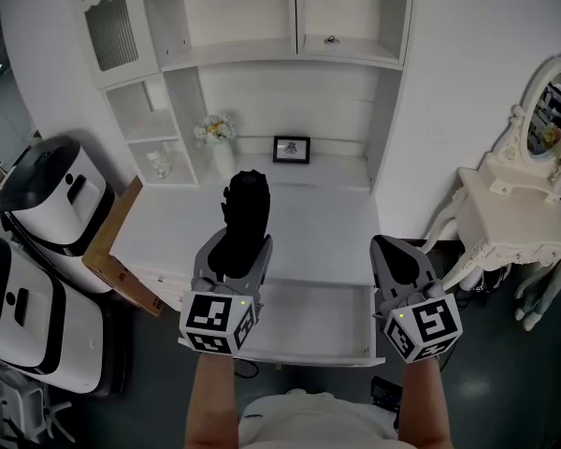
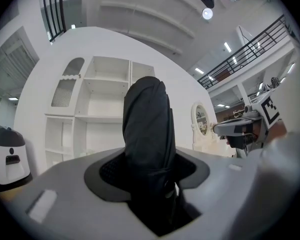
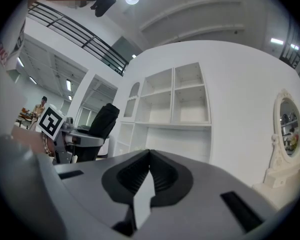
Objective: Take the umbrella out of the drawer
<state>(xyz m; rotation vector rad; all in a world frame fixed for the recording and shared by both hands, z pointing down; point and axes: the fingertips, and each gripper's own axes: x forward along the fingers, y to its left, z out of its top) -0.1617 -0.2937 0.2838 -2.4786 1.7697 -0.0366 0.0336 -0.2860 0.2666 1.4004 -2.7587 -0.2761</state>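
Nearest you, the white drawer (image 1: 304,330) stands open beneath both grippers. Your left gripper (image 1: 236,248) is clamped on the black umbrella (image 1: 246,204), holding it upright and clear of the drawer, over the desk (image 1: 327,227). Your right gripper (image 1: 385,247) has its 2 jaws pressed together, empty, probably just keeping out of the way.

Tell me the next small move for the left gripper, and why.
Probably carry the umbrella forward and set it down on the desktop. The left gripper is shut on it and holds it upright, already out of the open drawer, and the desktop lies just ahead.
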